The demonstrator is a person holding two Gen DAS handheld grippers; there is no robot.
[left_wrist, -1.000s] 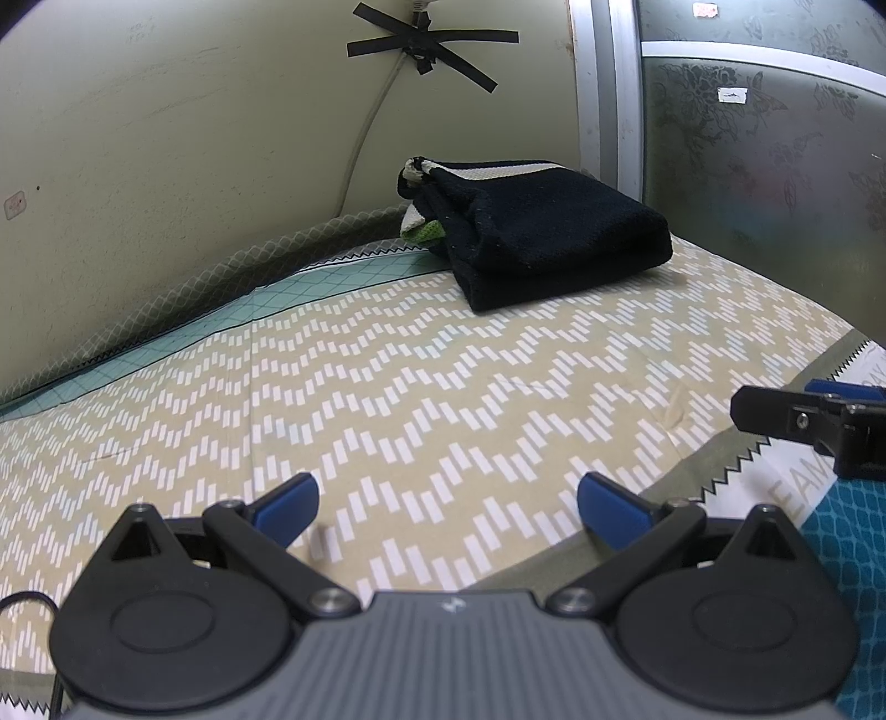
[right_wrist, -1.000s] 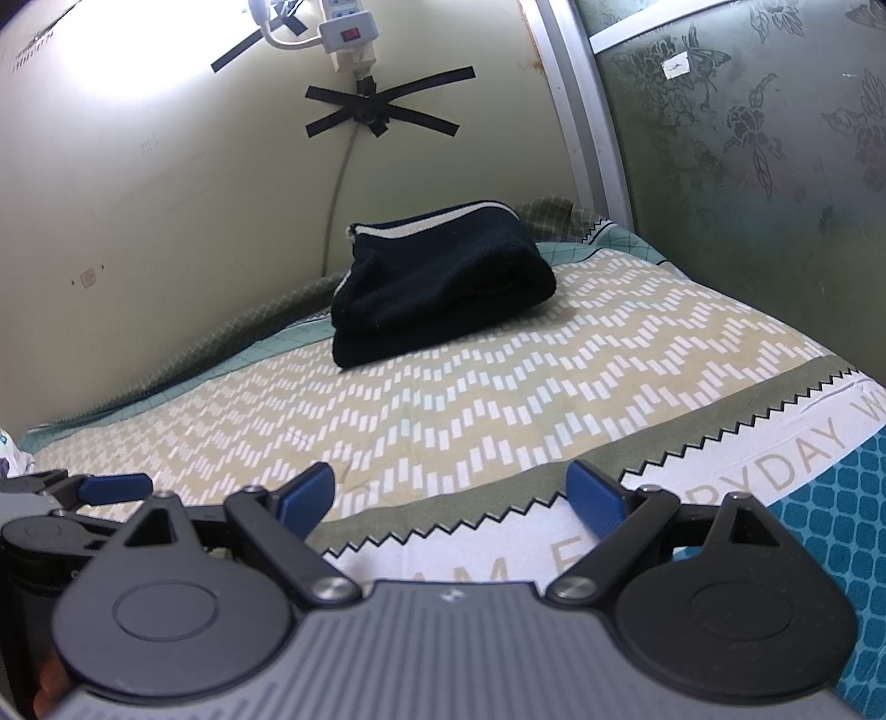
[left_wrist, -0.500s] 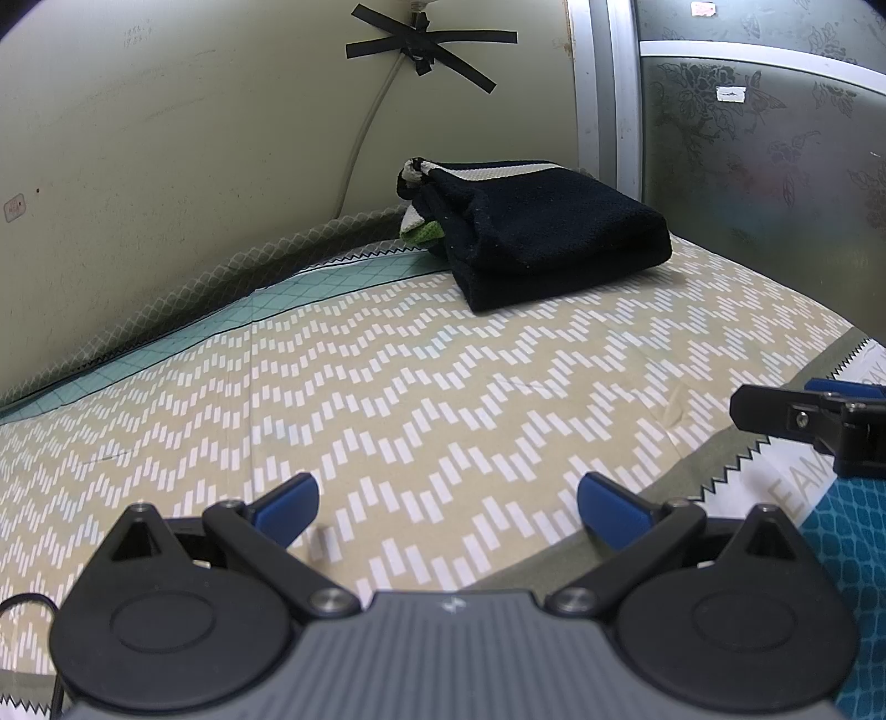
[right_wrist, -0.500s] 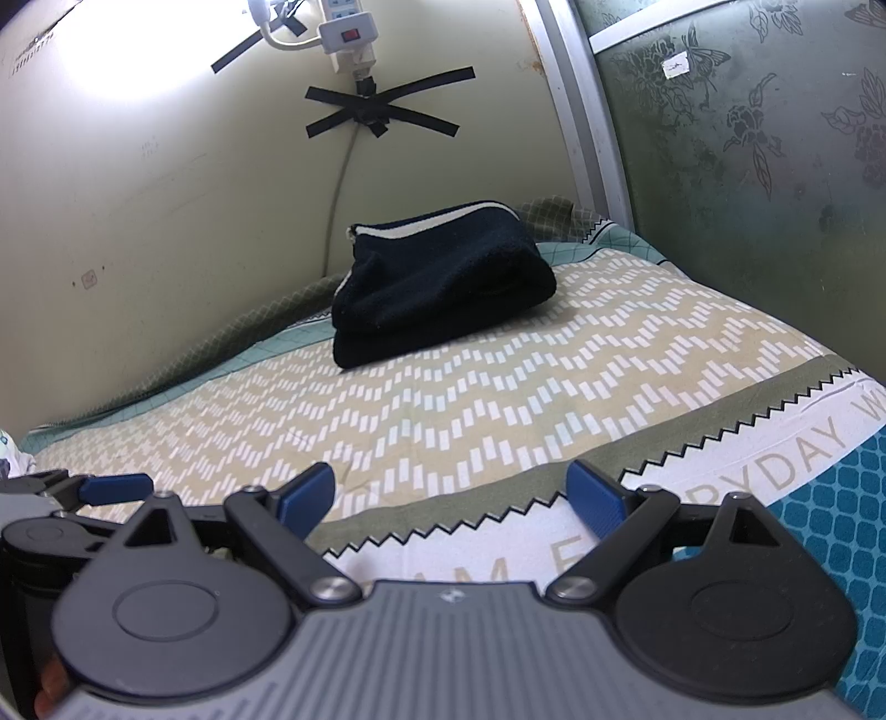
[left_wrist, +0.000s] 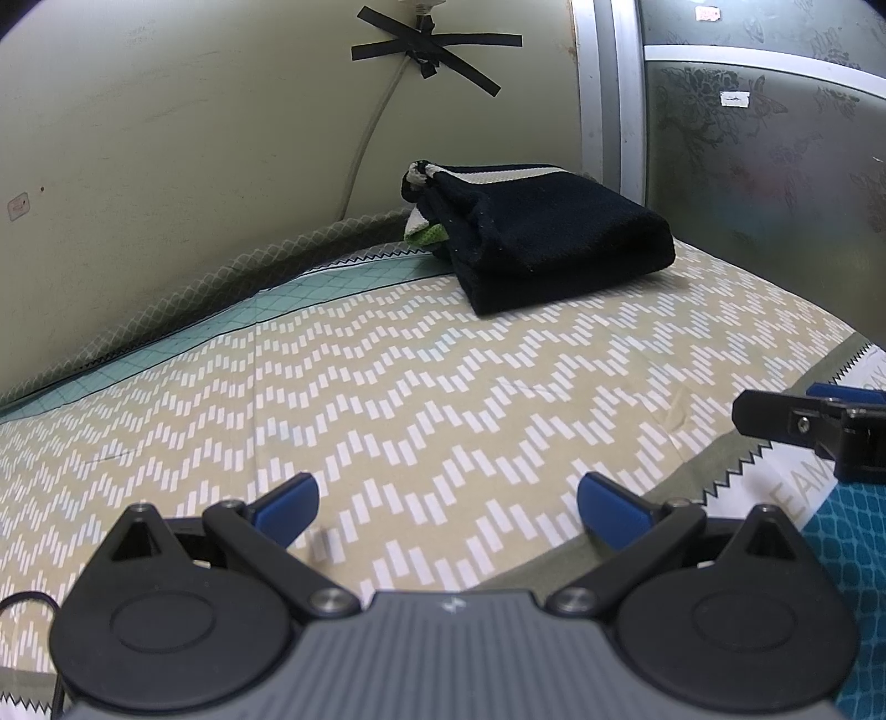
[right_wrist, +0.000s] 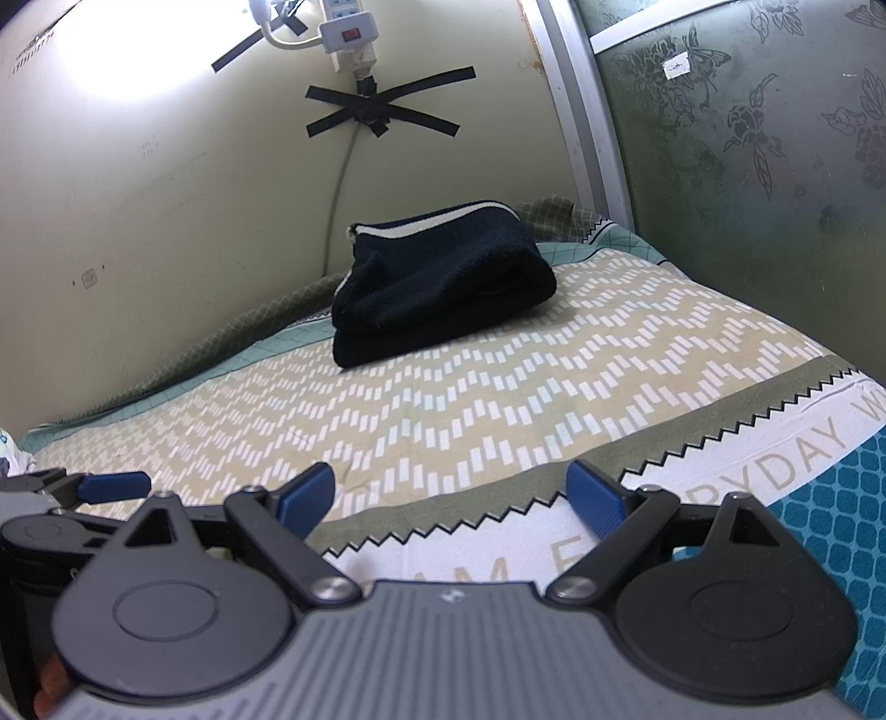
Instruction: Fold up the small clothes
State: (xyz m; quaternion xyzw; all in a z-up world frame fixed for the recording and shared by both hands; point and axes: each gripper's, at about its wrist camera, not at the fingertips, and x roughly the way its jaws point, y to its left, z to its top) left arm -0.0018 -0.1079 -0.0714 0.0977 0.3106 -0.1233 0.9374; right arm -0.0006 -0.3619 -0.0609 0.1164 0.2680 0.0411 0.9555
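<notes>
A folded black garment (left_wrist: 548,232) with a white band lies on top of a green-and-white piece (left_wrist: 423,232) at the far end of the patterned cloth (left_wrist: 387,387), against the wall. It also shows in the right wrist view (right_wrist: 437,282). My left gripper (left_wrist: 446,504) is open and empty, low over the near part of the cloth. My right gripper (right_wrist: 451,490) is open and empty, beside it on the right. Each gripper's tip shows in the other's view, the right gripper (left_wrist: 803,423) and the left gripper (right_wrist: 88,487). Both are well short of the pile.
A wall (left_wrist: 194,138) with a taped cable (left_wrist: 426,50) and a power strip (right_wrist: 346,30) stands behind the surface. A frosted glass panel (left_wrist: 764,166) closes the right side. The cloth has a teal patch (right_wrist: 830,526) at the near right.
</notes>
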